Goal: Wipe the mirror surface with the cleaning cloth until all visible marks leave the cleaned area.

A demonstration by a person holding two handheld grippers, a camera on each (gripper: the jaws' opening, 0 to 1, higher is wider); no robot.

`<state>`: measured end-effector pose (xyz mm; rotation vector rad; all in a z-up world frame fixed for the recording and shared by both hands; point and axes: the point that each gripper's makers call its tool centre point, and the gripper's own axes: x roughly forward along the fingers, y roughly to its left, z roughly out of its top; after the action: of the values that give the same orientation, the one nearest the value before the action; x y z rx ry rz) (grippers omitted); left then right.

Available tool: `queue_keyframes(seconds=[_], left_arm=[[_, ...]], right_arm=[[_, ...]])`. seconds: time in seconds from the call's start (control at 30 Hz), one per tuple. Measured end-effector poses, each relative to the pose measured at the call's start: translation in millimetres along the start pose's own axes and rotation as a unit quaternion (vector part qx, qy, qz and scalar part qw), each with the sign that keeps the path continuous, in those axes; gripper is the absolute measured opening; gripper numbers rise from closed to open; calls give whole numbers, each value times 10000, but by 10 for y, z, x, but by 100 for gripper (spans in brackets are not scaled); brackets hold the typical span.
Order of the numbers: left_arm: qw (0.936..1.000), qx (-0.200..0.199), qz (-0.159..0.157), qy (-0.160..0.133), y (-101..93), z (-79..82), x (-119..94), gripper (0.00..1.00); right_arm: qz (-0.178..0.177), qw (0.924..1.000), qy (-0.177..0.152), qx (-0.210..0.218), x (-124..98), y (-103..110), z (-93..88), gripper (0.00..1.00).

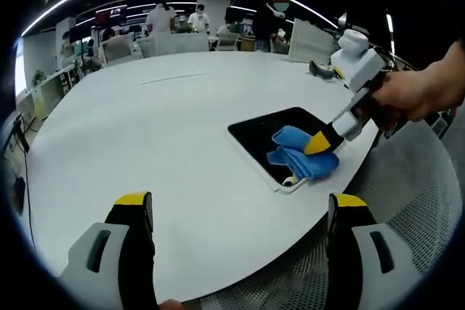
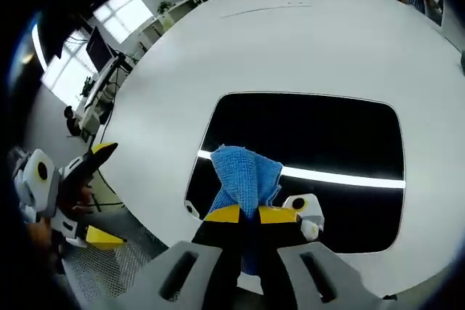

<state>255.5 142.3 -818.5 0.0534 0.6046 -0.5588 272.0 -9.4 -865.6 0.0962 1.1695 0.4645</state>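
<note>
My work surface is a round white table [image 1: 145, 128]. A dark rectangular mirror [image 2: 327, 136] lies flat on it, near its edge.

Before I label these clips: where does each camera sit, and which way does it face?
Left gripper view: rides the open left gripper, facing across the round white table; a hand holds the right gripper.
Right gripper view: rides the right gripper, looking down, shut on the blue cleaning cloth.
Shared: cloth, dark rectangular mirror, table.
</note>
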Motion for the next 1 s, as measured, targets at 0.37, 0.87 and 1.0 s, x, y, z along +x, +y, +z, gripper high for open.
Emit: queue_keyframes(seconds=[0.37,0.87,1.0], left_arm=[[10000,-15,22,-35,8,11,-1,99],[10000,-6,41,-38,17,12,-1,99],[10000,-5,54,-36,25,12,-1,99]], right_arm=[[27,10000,27,-47,-12,40,-83,1],[52,10000,30,3,-59,-55,-86,1],[64,10000,23,18,-61,-68,-87,1]])
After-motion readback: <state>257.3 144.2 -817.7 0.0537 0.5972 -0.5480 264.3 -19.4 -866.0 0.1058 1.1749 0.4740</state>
